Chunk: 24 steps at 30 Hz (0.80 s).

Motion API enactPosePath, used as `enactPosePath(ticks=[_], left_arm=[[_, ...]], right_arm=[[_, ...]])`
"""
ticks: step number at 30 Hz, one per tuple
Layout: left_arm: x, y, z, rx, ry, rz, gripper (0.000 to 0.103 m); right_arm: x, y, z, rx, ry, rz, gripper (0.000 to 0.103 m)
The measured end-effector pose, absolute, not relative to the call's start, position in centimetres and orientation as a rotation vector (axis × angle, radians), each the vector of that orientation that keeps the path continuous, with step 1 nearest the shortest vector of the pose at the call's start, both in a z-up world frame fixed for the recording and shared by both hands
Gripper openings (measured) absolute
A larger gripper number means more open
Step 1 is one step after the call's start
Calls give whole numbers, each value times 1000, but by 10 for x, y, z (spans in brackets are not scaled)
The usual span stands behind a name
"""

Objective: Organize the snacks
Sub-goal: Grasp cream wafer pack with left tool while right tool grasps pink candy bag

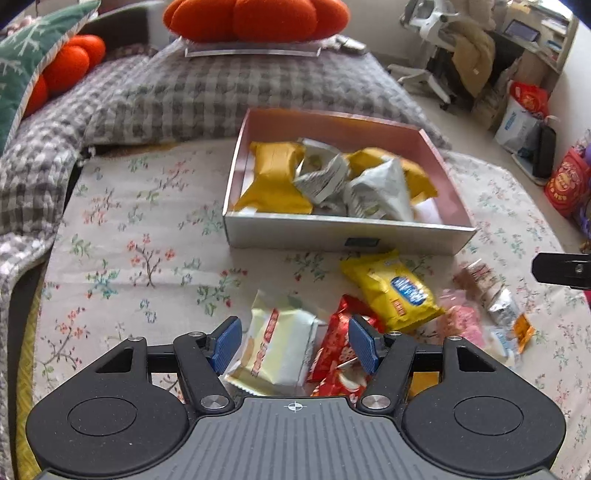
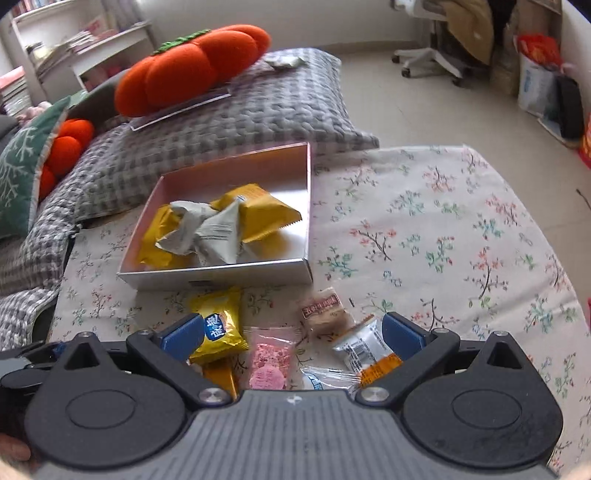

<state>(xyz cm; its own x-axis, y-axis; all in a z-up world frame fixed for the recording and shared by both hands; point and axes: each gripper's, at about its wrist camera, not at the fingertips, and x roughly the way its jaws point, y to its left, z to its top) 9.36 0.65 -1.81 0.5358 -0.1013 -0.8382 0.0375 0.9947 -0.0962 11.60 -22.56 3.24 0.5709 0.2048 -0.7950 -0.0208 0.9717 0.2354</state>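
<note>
A shallow silver box with a pink inside stands on the floral cloth and holds yellow and grey-white snack packs; it also shows in the right wrist view. My left gripper is open just above a cream pack and a red pack. A yellow pack lies beyond them. My right gripper is open over a pink candy pack, a yellow pack, a grey-white pack and a small brown pack.
A grey checked blanket with orange pumpkin cushions lies behind the box. A green cushion is at far left. An office chair and bags stand on the floor to the right.
</note>
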Motion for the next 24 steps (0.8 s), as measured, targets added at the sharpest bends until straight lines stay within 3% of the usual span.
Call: enactPosePath(ticks=[8, 17, 24], left_arm=[[98, 9, -30, -49, 1042, -75, 62], [102, 6, -42, 0, 1077, -97, 62], [108, 2, -54, 31, 1102, -102, 61]], right_arm=[[121, -224, 11, 322, 1074, 235, 95], [123, -213, 0, 292, 1129, 269, 71], [125, -201, -6, 252, 1147, 295, 69]])
